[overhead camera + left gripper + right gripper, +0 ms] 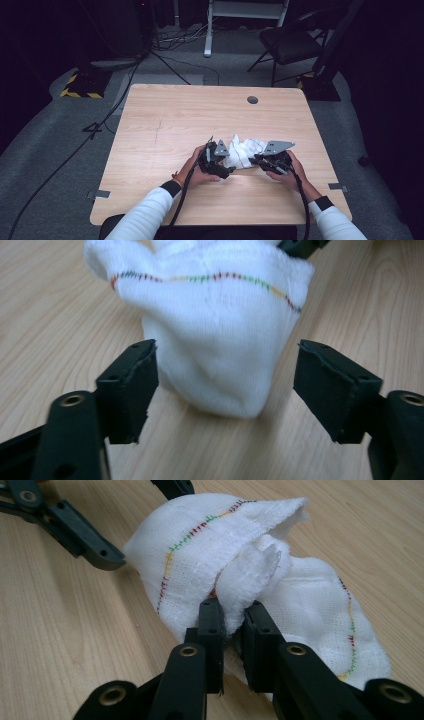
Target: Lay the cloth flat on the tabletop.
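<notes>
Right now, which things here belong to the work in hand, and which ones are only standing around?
In the work:
white cloth, bunched on the table
right gripper, shut on a fold of it
left gripper, open around its near end

Not in the work:
black chair
floor cables
white frame

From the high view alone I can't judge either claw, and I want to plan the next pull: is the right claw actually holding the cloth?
Observer: Yes. The right claw is shut on a fold of the white cloth.
Operator: And the left one?
Observer: The left claw is open, its jaws either side of the cloth's hanging end.
Operator: Any markings on the cloth?
Observer: A line of coloured stitching runs across it.
</notes>
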The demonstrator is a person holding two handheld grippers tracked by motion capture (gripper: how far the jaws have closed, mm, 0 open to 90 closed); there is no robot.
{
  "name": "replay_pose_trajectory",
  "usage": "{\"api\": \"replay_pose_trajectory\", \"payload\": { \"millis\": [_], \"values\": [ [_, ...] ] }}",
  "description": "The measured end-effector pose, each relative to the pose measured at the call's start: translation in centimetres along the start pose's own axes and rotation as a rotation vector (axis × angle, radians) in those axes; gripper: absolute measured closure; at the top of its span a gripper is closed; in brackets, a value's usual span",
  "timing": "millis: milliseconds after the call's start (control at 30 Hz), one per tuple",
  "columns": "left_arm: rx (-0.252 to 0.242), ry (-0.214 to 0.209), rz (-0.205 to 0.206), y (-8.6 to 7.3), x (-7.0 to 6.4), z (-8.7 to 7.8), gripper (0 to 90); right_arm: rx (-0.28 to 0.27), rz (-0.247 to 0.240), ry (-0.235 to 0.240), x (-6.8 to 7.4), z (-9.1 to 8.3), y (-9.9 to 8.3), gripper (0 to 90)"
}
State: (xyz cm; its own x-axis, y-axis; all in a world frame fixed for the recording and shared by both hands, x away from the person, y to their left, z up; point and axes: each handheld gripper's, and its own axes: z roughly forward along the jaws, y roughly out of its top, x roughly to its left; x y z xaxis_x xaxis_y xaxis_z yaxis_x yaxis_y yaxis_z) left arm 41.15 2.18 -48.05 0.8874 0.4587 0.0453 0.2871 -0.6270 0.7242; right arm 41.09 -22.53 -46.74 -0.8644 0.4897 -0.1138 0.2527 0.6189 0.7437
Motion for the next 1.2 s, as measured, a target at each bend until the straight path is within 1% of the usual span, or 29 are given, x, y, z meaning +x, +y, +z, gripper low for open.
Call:
{"api": "replay_pose_trajectory", "payload": {
  "millis": [33, 67, 100, 133, 167, 200, 233, 300, 333, 433, 467, 500, 533, 567, 600, 667, 700, 733, 800, 867, 900, 933, 967, 1000, 1033, 1100, 1133, 1167, 1200],
  "values": [
    [0.0, 0.0, 0.0, 0.0, 0.0, 0.0, 34.7, 0.0, 0.0, 0.0, 0.0, 0.0, 0.0, 80.0],
    [0.011, 0.009, 0.014, 0.1, -0.1, 0.3, 34.7, -0.003, -0.001, 0.002, 0.0, 0.0, 0.0, 79.7],
    [0.011, -0.008, 0.019, 0.1, 0.1, 0.4, 43.3, -0.005, 0.001, -0.004, 0.0, -0.2, -0.1, 77.2],
    [0.011, -0.008, 0.019, 0.1, 0.1, 0.4, 50.8, -0.005, 0.002, -0.008, -0.1, -0.3, -0.2, 77.0],
    [0.004, -0.02, 0.039, 0.1, 0.3, 0.0, 56.6, -0.007, 0.003, -0.012, -0.2, -0.4, -0.2, 76.8],
    [0.004, -0.02, 0.039, 0.1, 0.3, 0.0, 61.1, -0.012, 0.007, -0.015, -0.3, -0.5, -0.3, 76.5],
    [0.01, -0.004, 0.067, 0.1, 0.4, -0.3, 65.2, -0.018, 0.011, -0.019, -0.5, -0.6, -0.3, 75.8],
    [0.023, 0.007, 0.088, 0.1, 0.5, -0.6, 66.4, -0.02, 0.028, -0.029, -0.8, -0.9, -0.5, 76.1],
    [0.023, 0.007, 0.088, 0.1, 0.5, -0.6, 66.4, -0.02, 0.028, -0.029, -0.8, -0.9, -0.5, 76.1],
    [0.021, 0.019, 0.095, 0.0, 0.6, -1.3, 67.8, -0.017, 0.032, -0.027, -0.9, -1.0, -0.5, 81.6],
    [0.014, 0.023, 0.097, 0.0, 0.8, -1.5, 68.1, -0.013, 0.025, -0.03, -0.9, -1.0, -0.5, 83.8],
    [0.011, 0.02, 0.094, 0.0, 0.9, -1.9, 70.5, -0.011, 0.022, -0.026, -0.9, -1.0, -0.5, 85.3],
    [-0.001, 0.013, 0.089, 0.0, 1.1, -2.3, 70.5, -0.011, 0.022, -0.026, -0.9, -1.0, -0.5, 85.3],
    [-0.02, 0.014, 0.083, -0.1, 1.4, -2.9, 75.9, -0.01, 0.021, -0.023, -0.9, -1.0, -0.5, 85.8],
    [-0.024, 0.012, 0.078, -0.2, 1.6, -3.2, 77.5, -0.009, 0.022, -0.02, -0.8, -1.0, -0.6, 86.0],
    [-0.024, 0.006, 0.074, -0.3, 1.7, -3.3, 77.4, -0.008, 0.021, -0.017, -0.8, -0.9, -0.6, 86.2],
    [-0.028, 0.0, 0.061, -0.4, 1.9, -3.3, 77.4, -0.005, 0.018, -0.015, -0.8, -0.9, -0.6, 86.3],
    [-0.034, -0.019, 0.032, -0.5, 2.0, -3.2, 65.4, -0.006, 0.019, -0.015, -0.8, -1.0, -0.7, 85.9],
    [-0.028, -0.016, 0.032, -0.4, 1.9, -3.0, 55.6, -0.007, 0.019, -0.017, -0.8, -1.0, -0.6, 84.7],
    [-0.021, 0.009, 0.028, -0.1, 1.6, -2.6, 43.4, -0.024, 0.022, -0.035, -0.8, -1.1, -0.5, 74.8],
    [-0.024, 0.029, 0.031, 0.0, 1.4, -2.4, 43.4, -0.024, 0.022, -0.035, -0.8, -1.1, -0.5, 74.8],
    [-0.031, 0.031, 0.026, 0.2, 1.3, -2.3, 41.9, -0.028, 0.031, -0.042, -0.8, -1.1, -0.5, 71.8],
    [-0.058, 0.017, 0.018, 0.4, 1.1, -2.1, 40.3, -0.041, 0.039, -0.046, -0.9, -1.1, -0.4, 69.4],
    [-0.058, 0.017, 0.018, 0.4, 1.1, -2.1, 40.7, -0.041, 0.039, -0.046, -0.9, -1.1, -0.4, 69.4],
    [-0.061, 0.011, 0.017, 0.6, 1.0, -1.9, 40.7, -0.043, 0.042, -0.049, -0.9, -1.0, -0.3, 66.9],
    [-0.037, 0.0, 0.026, 0.7, 0.8, -1.4, 41.9, -0.041, 0.042, -0.044, -0.8, -0.8, -0.2, 66.1],
    [-0.009, -0.01, 0.056, 0.8, 0.5, -0.9, 53.6, -0.032, 0.037, -0.04, -0.6, -0.5, -0.1, 68.4],
    [0.006, -0.004, 0.074, 0.8, 0.5, -0.7, 57.9, -0.026, 0.031, -0.036, -0.5, -0.4, 0.0, 70.3],
    [0.006, -0.004, 0.074, 0.8, 0.5, -0.7, 64.2, -0.026, 0.031, -0.036, -0.5, -0.4, 0.0, 70.3]
  ]
}}
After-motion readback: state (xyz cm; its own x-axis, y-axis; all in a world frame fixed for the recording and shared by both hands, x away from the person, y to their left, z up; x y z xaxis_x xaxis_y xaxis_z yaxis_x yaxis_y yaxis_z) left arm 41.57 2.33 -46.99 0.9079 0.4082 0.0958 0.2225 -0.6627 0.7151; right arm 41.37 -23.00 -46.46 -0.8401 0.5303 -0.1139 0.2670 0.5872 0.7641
